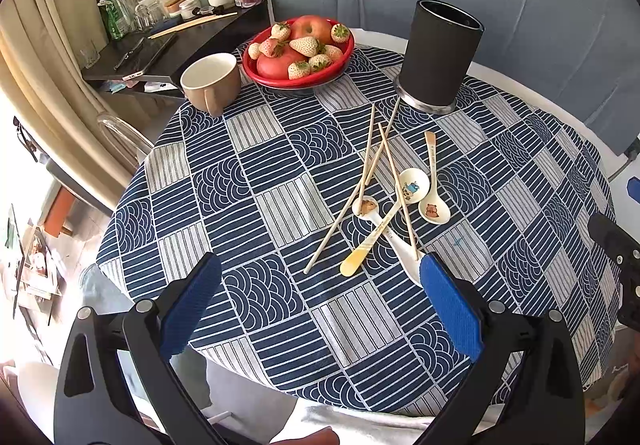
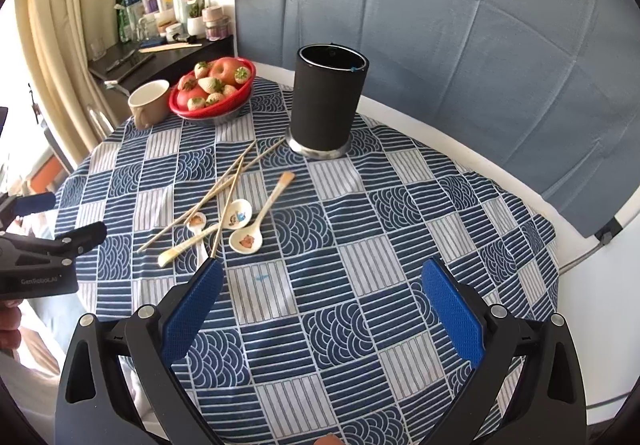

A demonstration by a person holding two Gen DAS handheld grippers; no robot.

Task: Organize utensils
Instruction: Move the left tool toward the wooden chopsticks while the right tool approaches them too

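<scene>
Three wooden chopsticks (image 1: 370,161) (image 2: 224,185) and three white ceramic spoons (image 1: 412,187) (image 2: 246,241) with cartoon prints lie crossed in a loose pile on the blue patterned tablecloth. A tall black utensil holder (image 1: 440,53) (image 2: 326,99) stands upright behind them, and nothing shows in its dark mouth. My left gripper (image 1: 320,277) is open and empty, low over the near table edge, its right finger (image 1: 452,305) just in front of a spoon handle. My right gripper (image 2: 320,281) is open and empty, right of the pile.
A red bowl (image 1: 298,53) (image 2: 212,93) of apples and strawberries and a beige mug (image 1: 210,83) (image 2: 150,103) sit at the far left of the round table (image 2: 460,137). A dark shelf (image 1: 172,41) crowded with bottles stands beyond. A blue-grey cloth backdrop (image 2: 440,5) hangs behind.
</scene>
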